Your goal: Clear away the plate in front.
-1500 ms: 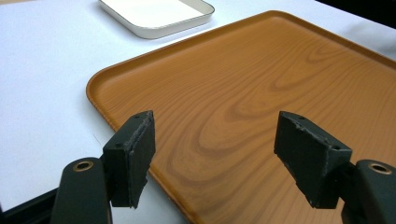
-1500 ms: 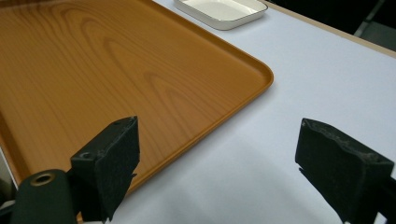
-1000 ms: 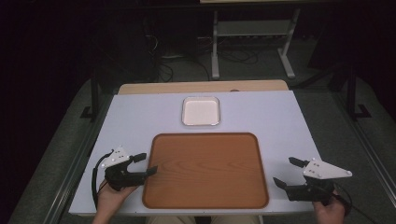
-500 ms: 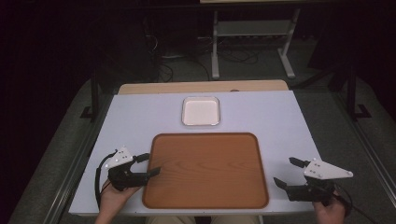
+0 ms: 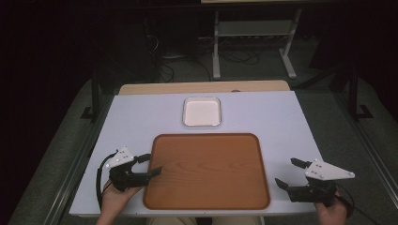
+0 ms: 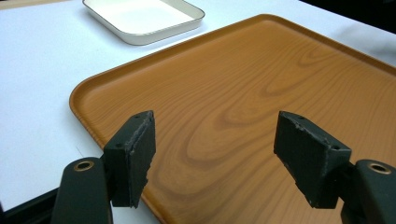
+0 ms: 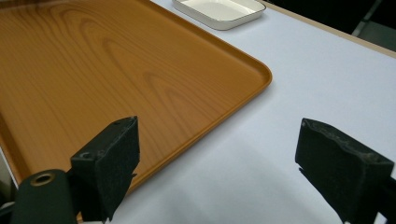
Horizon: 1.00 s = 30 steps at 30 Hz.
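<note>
Both grippers spread wide, nothing held.
Left gripper is positioned at the left edge of the wooden tray, its jaws over the rim. Right gripper is kept on the white table, just right of the tray. White square dish is seen just beyond the tray's far edge.

I find no readable text, label, brand, number or sign. The wooden tray before me bears only grain, the white dish is plain, and the grey plate on my right gripper carries no legible marking.
</note>
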Each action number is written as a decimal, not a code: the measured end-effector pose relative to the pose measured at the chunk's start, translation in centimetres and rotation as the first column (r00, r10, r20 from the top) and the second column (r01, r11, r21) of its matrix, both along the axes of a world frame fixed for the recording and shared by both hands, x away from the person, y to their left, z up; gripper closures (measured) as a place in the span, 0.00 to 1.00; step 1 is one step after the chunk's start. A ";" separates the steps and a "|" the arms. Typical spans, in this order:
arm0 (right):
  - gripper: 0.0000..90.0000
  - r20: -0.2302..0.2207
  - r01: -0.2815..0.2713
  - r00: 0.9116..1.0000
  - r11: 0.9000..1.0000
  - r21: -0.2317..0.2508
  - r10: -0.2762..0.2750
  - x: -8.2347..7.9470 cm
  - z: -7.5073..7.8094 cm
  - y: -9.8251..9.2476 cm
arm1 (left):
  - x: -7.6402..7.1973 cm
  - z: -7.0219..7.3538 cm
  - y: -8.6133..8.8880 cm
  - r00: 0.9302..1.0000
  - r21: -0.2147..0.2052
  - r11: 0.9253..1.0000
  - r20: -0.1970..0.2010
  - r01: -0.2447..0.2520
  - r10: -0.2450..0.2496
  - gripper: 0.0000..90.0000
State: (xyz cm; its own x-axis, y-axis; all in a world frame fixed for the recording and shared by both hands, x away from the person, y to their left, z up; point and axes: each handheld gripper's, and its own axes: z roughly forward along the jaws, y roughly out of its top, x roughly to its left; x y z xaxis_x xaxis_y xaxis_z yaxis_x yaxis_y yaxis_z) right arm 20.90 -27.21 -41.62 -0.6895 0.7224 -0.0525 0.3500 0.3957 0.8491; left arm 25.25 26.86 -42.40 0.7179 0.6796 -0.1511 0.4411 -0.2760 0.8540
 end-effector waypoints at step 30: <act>0.14 -0.001 0.014 1.000 1.000 0.015 -0.014 0.0 0.0 -0.2 | 1.6 1.7 -0.9 0.999 -0.016 1.000 0.041 0.001 0.000 0.32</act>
